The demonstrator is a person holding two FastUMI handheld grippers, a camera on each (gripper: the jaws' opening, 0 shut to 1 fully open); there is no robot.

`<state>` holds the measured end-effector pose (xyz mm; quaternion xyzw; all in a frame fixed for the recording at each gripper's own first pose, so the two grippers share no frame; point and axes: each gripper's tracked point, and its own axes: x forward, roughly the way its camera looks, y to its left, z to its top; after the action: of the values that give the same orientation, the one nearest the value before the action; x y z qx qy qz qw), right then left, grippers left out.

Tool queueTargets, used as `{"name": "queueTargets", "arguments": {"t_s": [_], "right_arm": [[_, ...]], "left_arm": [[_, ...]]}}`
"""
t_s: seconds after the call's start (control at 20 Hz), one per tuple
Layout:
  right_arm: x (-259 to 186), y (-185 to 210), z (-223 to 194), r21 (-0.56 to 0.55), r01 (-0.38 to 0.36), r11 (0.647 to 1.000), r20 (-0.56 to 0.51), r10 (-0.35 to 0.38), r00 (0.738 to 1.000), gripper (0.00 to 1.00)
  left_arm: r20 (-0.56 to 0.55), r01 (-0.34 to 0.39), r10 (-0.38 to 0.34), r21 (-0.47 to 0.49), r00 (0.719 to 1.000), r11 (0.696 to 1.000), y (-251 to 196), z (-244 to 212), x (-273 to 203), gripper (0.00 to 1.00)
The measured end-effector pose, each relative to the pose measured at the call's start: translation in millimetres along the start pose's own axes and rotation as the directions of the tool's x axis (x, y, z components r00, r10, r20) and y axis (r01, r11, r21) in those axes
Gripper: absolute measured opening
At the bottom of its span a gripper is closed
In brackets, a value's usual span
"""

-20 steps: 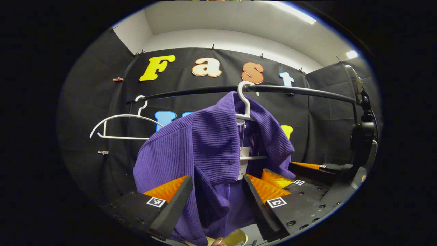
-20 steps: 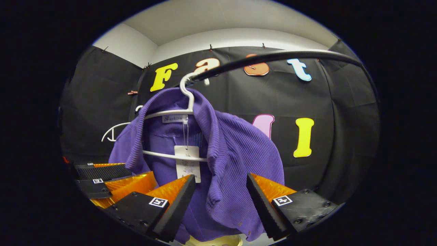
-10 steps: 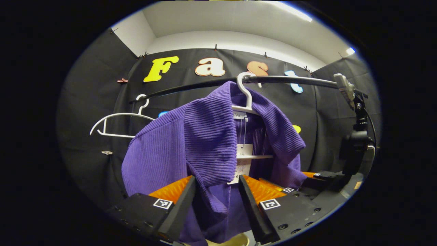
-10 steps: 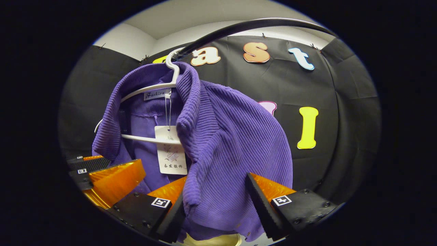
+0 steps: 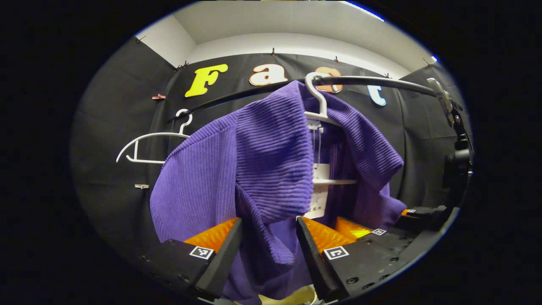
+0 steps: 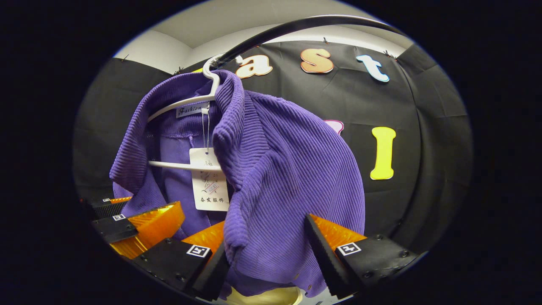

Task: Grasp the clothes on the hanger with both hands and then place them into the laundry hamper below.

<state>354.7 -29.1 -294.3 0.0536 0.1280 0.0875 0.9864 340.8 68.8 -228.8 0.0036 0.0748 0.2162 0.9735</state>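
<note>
A purple ribbed garment (image 5: 262,161) hangs on a white hanger (image 5: 317,101) from the black rail (image 5: 381,80). My left gripper (image 5: 264,254) is open, and the garment's front fold droops between its fingers without being pinched. The right gripper (image 5: 368,231) shows beyond it at the garment's far side. In the right gripper view the same garment (image 6: 288,169) and its paper tag (image 6: 209,180) hang from the hanger (image 6: 186,99). My right gripper (image 6: 269,262) is open around the garment's lower edge, the left finger touching cloth. The left gripper (image 6: 135,224) sits at the lower left.
An empty white hanger (image 5: 148,144) hangs further left on the rail. A black stand with a clamp (image 5: 455,161) rises at the right end. A pale yellow rim (image 6: 262,296) peeks out below the garment, under the fingers.
Both grippers have moved in toward the garment, which now looks larger and hangs deeper between the fingers. The left jaws narrowed slightly a second ago and have held since.
</note>
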Motion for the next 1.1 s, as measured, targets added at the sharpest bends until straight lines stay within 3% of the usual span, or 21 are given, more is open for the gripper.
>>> {"name": "queueTargets", "arguments": {"t_s": [0.1, 0.25, 0.35, 0.4, 0.5, 0.55, 0.6, 0.75, 0.8, 0.95, 1.1], "right_arm": [[4, 1, -6, -0.021, 0.011, 1.000, -0.002, -0.011, 1.000, 0.89], [7, 7, -3, -0.024, 0.007, 1.000, 0.001, -0.007, 1.000, 0.69], [11, 3, 0, -0.007, 0.027, 1.000, 0.000, -0.027, 1.000, 0.53], [13, -1, 1, -0.002, 0.040, 0.999, 0.004, -0.040, 0.999, 0.38], [9, -1, -1, -0.006, 0.043, 0.999, -0.001, -0.043, 0.999, 0.06], [14, -2, -2, 0.001, 0.038, 0.999, -0.005, -0.038, 0.999, 0.07], [10, -3, 0, 0.012, 0.024, 1.000, -0.011, -0.024, 1.000, 0.02], [12, -10, 1, 0.025, 0.038, 0.999, -0.003, -0.038, 0.999, 0.02], [10, -16, 3, 0.030, 0.056, 0.998, 0.004, -0.056, 0.998, 0.07], [8, -32, 15, 0.081, 0.099, 0.992, 0.043, -0.102, 0.994, 0.07], [17, -27, 23, 0.161, 0.041, 0.986, 0.057, -0.050, 0.997, 0.10]], "left_arm": [[0.005, -0.031, 0.031, 0.009, 1.000, 0.999, 9, 0, 5, 0.80], [0.028, -0.061, 0.061, 0.003, 0.998, 0.998, 18, 7, 11, 0.79], [0.020, -0.073, 0.073, 0.006, 0.997, 0.997, 21, 6, 15, 0.70], [0.014, -0.075, 0.075, 0.014, 0.997, 0.997, 22, 5, 16, 0.58], [0.004, -0.099, 0.099, 0.024, 0.995, 0.995, 31, 4, 12, 0.24], [0.001, -0.084, 0.084, 0.022, 0.996, 0.996, 31, 4, 12, 0.15], [-0.004, -0.046, 0.046, 0.010, 0.999, 0.999, 26, 2, 17, 0.11], [-0.021, 0.007, -0.008, -0.029, 1.000, 1.000, 30, 4, 15, 0.10], [-0.024, -0.003, 0.002, -0.029, 1.000, 1.000, 37, 6, 12, 0.10], [-0.014, -0.051, 0.051, -0.015, 0.999, 0.999, 58, 12, 6, 0.09], [0.004, -0.097, 0.097, 0.011, 0.995, 0.995, 74, 22, -1, 0.12]]}}
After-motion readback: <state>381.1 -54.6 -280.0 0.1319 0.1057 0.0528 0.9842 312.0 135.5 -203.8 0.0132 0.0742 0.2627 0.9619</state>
